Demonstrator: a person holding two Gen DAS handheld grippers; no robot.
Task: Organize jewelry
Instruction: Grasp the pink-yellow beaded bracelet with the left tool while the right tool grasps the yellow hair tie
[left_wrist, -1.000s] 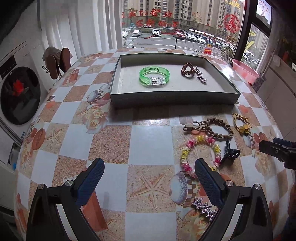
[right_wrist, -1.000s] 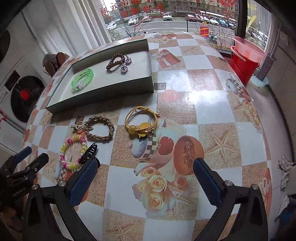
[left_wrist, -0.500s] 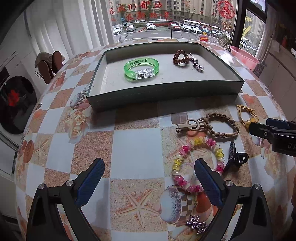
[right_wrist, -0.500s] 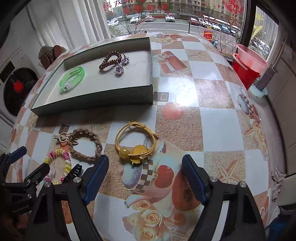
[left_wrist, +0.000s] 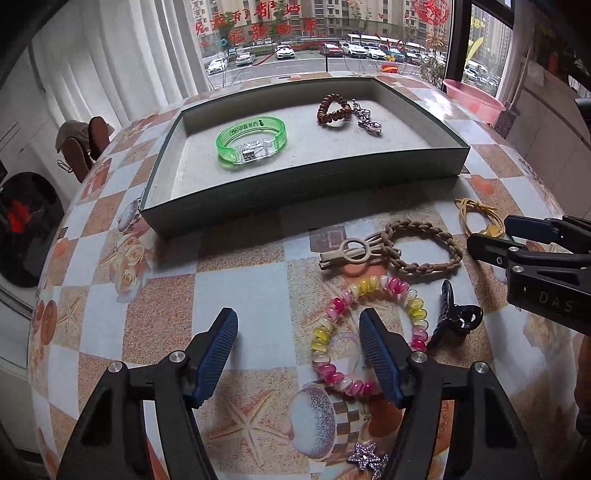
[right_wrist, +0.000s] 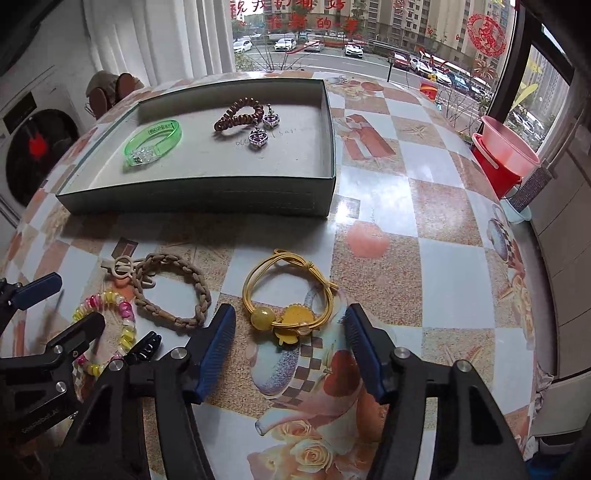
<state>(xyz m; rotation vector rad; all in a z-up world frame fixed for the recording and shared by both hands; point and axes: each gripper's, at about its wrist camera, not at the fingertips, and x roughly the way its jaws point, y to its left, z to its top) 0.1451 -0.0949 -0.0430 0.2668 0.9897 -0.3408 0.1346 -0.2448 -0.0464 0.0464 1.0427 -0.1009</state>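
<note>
Both claws closing, nothing gripped yet. Right claw (right_wrist: 290, 334) straddles yellow band (right_wrist: 288, 291), near the tray (right_wrist: 199, 201). Left claw (left_wrist: 299, 338) beside bead coil (left_wrist: 369, 332). Best drop lower, pinch the cord squarely.

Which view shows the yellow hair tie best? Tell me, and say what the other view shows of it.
The right wrist view: the yellow hair tie lies whole on the tablecloth, its bead and flower charm clear, just ahead of the right hand-held gripper. The left wrist view shows only part of it at the right, behind that gripper.
</note>
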